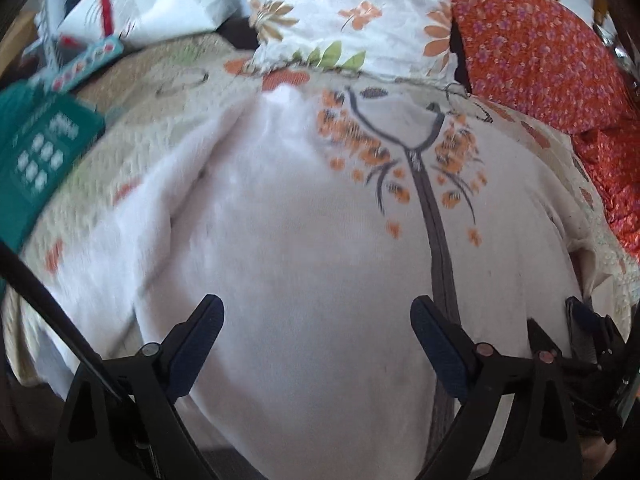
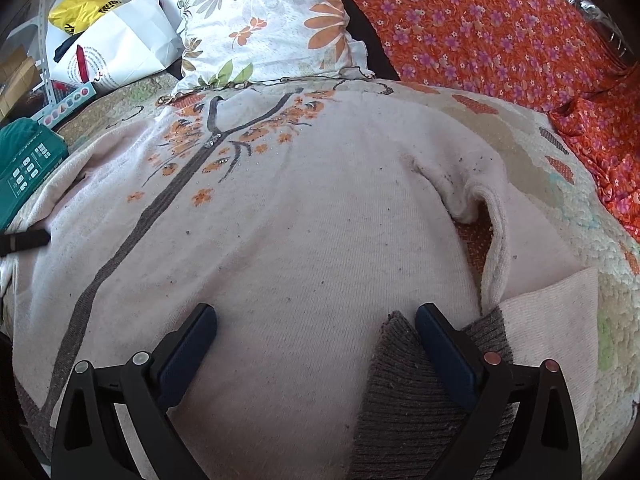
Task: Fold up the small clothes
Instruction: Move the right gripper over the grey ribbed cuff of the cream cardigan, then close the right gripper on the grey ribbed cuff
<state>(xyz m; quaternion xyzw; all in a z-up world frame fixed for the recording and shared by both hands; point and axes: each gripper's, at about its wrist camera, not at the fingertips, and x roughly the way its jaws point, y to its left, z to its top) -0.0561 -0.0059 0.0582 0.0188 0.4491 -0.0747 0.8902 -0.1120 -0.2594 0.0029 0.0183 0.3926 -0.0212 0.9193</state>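
Note:
A pale pink knit sweater (image 1: 300, 240) (image 2: 300, 220) lies spread face up on the bed, with a grey zip band (image 2: 160, 200) and orange flower print down its front. Its right sleeve (image 2: 440, 168) is bent back over the body, and the grey ribbed cuff (image 2: 400, 380) rests on the hem area. My left gripper (image 1: 318, 316) hovers open over the sweater's lower body, nothing between its fingers. My right gripper (image 2: 316, 320) is open too; its right finger sits over the grey cuff without pinching it. A black fingertip (image 2: 24, 240) of the left gripper shows at the left edge.
The sweater lies on a cream patterned bedspread (image 2: 520, 128). Behind it are a floral pillow (image 2: 264, 20) and an orange flowered cloth (image 2: 480, 20). At the left stand a teal box (image 2: 28, 160), a white paper bag (image 2: 120, 44) and a yellow bag (image 2: 84, 8).

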